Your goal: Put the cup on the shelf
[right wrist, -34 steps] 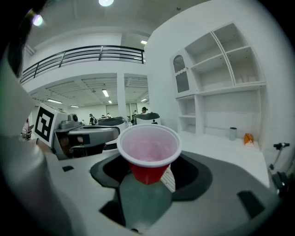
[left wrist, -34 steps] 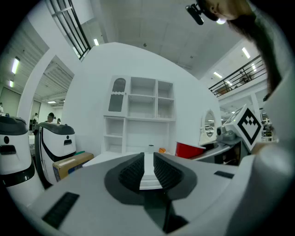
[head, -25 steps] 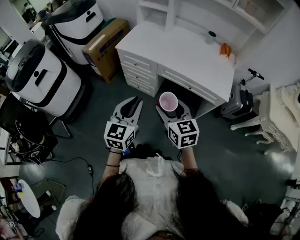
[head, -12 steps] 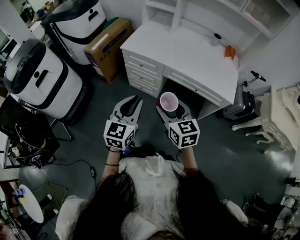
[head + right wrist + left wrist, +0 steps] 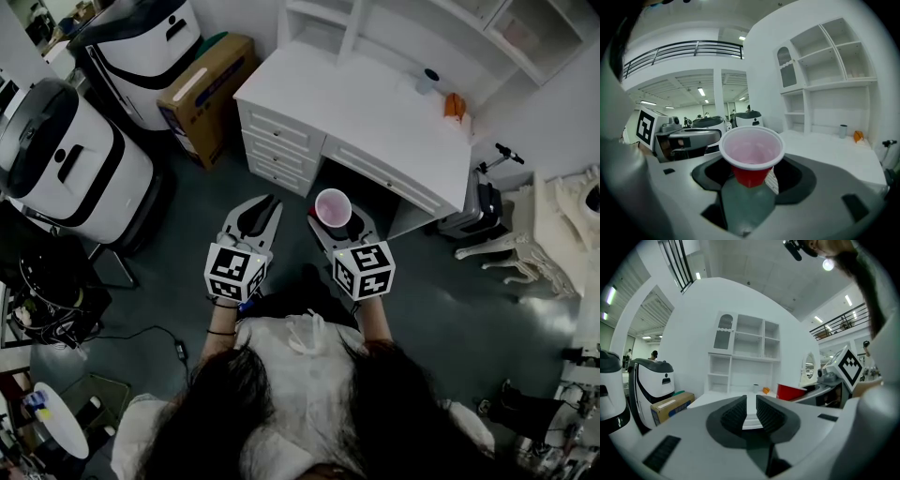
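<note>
A red cup (image 5: 333, 207) with a pale inside stands upright between the jaws of my right gripper (image 5: 336, 221), which is shut on its lower body. In the right gripper view the cup (image 5: 751, 157) fills the middle, with the right gripper (image 5: 752, 176) clamped around its red base. My left gripper (image 5: 262, 208) hangs beside it on the left, jaws nearly together with nothing between them; the left gripper view shows the left gripper (image 5: 751, 411) and the cup (image 5: 791, 392) off to its right. The white shelf unit (image 5: 375, 26) stands on a white desk (image 5: 366, 108) ahead of both grippers.
A small grey cup (image 5: 427, 79) and an orange object (image 5: 453, 102) sit at the desk's back right. Two white-and-black machines (image 5: 61, 164) (image 5: 141, 42) and a cardboard box (image 5: 202, 92) stand left. A grey case (image 5: 480, 211) and an ornate white stool (image 5: 548, 230) are right of the desk.
Both grippers have drifted slightly forward toward the desk, and the head view has shifted a little. The cup stays held in the right gripper.
</note>
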A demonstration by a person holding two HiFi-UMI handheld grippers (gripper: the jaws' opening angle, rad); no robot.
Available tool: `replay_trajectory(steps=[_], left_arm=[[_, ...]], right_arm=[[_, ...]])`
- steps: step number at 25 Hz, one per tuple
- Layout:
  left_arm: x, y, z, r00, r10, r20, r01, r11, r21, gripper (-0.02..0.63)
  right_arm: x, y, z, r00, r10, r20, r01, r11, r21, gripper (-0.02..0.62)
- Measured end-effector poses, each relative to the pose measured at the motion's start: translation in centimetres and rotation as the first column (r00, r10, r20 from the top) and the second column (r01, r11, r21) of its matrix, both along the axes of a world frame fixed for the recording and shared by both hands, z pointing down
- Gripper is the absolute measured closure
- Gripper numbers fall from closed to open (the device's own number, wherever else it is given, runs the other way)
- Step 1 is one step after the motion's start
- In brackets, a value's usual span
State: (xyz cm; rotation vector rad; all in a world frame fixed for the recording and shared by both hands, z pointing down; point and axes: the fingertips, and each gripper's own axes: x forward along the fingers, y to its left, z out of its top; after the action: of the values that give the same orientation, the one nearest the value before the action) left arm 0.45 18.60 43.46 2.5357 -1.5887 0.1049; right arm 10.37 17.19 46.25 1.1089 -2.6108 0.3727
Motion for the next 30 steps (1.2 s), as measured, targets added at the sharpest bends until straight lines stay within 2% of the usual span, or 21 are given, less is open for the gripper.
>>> replay_trajectory(steps=[7,13,22,30], left_arm=[[-0.5,-4.2,0.8,1.000,-0.015,-0.004,0.015,1.000,-0.014,0.534],[-0.8,-10.9,0.7,0.999,-0.047,0.012,0.048,0.999,-0.012,0.534],[1.2,-21.1,-1.1,0.997,-0.064,0.039,0.063,0.998,0.012,0.534],[2.3,-26.4,-0.3,0.994,-0.083,0.067,0.083,0.996,-0.008,0.534]], right_arm=[[-1.0,-4.9,1.1,1.000,-0.026,-0.007,0.026,1.000,-0.012,0.311],[-1.2,-11.8,1.2,0.998,-0.058,-0.002,0.058,0.998,-0.008,0.311],[1.2,-22.2,0.2,0.997,-0.067,0.024,0.067,0.998,0.001,0.311],[1.9,-27.7,1.3,0.995,-0.093,0.036,0.093,0.996,-0.016,0.311]])
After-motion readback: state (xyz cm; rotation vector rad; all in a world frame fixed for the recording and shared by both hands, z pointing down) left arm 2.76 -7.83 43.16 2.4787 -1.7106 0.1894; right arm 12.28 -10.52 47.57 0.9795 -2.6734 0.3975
